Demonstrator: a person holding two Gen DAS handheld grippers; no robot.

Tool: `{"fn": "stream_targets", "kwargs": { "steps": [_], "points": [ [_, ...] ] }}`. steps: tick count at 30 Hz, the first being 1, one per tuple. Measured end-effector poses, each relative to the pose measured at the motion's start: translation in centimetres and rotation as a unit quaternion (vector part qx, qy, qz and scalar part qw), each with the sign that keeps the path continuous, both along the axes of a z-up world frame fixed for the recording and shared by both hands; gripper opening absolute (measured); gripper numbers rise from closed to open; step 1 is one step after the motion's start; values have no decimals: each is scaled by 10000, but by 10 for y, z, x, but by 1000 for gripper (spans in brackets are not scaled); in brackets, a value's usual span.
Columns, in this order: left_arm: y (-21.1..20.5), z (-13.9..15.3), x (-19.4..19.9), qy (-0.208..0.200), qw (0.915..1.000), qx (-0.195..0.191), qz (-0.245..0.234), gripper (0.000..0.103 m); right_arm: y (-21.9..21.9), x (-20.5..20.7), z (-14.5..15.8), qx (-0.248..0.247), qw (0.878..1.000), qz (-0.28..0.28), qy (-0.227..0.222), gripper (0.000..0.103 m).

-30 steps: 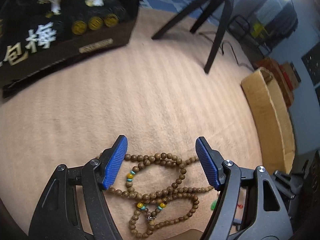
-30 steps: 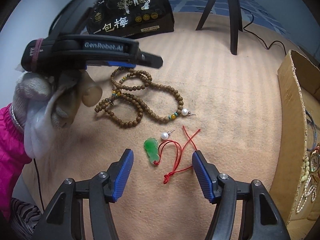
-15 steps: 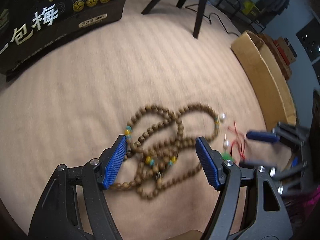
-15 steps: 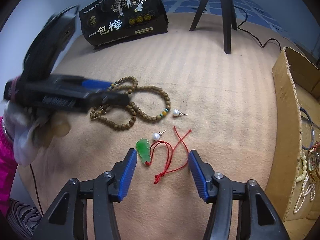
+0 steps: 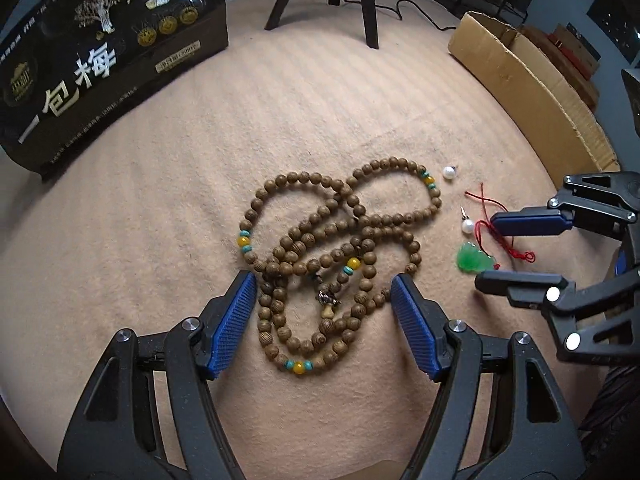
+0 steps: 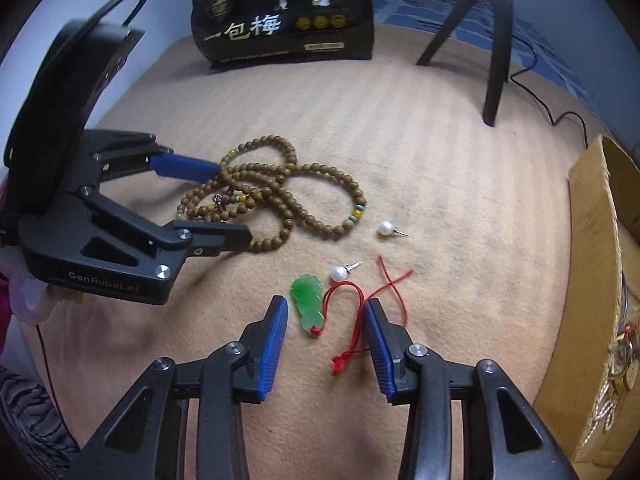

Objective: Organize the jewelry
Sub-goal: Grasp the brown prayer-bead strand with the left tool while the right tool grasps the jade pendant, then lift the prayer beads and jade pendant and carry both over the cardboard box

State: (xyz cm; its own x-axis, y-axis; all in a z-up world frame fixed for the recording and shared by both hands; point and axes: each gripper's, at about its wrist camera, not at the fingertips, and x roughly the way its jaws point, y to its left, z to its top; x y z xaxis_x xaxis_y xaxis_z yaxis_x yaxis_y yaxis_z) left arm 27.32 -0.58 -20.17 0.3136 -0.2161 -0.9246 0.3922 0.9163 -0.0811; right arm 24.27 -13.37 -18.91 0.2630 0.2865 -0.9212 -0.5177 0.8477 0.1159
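Note:
A long brown wooden bead necklace (image 5: 332, 248) with yellow and turquoise beads lies looped on the tan cloth; it also shows in the right wrist view (image 6: 272, 192). My left gripper (image 5: 324, 284) is open, its jaws straddling the near loops. A green jade pendant (image 6: 307, 304) on a red cord (image 6: 360, 320) lies between the open jaws of my right gripper (image 6: 325, 312). The pendant also shows in the left wrist view (image 5: 474, 259). Two pearl stud earrings (image 6: 386, 227) (image 6: 339, 272) lie beside the cord.
A cardboard box (image 6: 592, 280) with several jewelry pieces inside stands at the right; it also shows in the left wrist view (image 5: 528, 80). A black printed bag (image 5: 100, 48) stands at the back left. Black tripod legs (image 6: 496, 52) stand at the back.
My left gripper has pulled back and lowered, so the whole bead necklace is now in view between its jaws. My right gripper has moved forward over the jade pendant and narrowed somewhat.

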Motion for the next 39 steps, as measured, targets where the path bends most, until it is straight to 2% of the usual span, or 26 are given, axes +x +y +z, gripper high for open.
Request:
{"fn": "stream_targets", "kwargs": {
  "steps": [5, 6, 8, 11, 13, 15, 17, 21, 23, 28, 39],
  "points": [
    [-2, 0, 1, -195, 9997, 145, -16, 65, 10, 0, -6, -193, 9997, 138, -74, 39],
    [-2, 0, 2, -198, 9997, 149, 4, 58, 11, 0, -7, -226, 9996, 143, -91, 38],
    [-4, -3, 6, -251, 9991, 337, 45, 47, 12, 0, -7, -261, 9995, 137, -118, 30],
    [-5, -4, 7, -339, 9989, 336, 7, 43, 12, 1, -8, -325, 9993, 104, -146, 18],
    [-3, -4, 7, -360, 9989, 307, 18, 39, 12, 1, -8, -331, 9993, 85, -137, 15],
    [0, -3, 7, -361, 9990, 245, 88, 22, 11, 0, -8, -346, 9993, 79, -146, 14],
    [5, -2, 8, -349, 9990, 183, 197, 16, 11, -1, -7, -365, 9992, 63, -170, 14],
    [15, 0, 7, -286, 9989, -10, 370, 14, 4, -7, -1, -336, 9992, 28, -205, 14],
    [18, 2, 6, -250, 9986, -95, 451, 9, -1, -10, 3, -314, 9992, -16, -234, 14],
    [29, 15, 3, -204, 9968, -371, 680, 9, -13, -13, 19, -207, 9990, -152, -364, 14],
    [38, 78, -19, -613, 9899, -912, 895, 9, -43, -26, 72, 70, 9948, -504, -884, 14]
  ]
}}
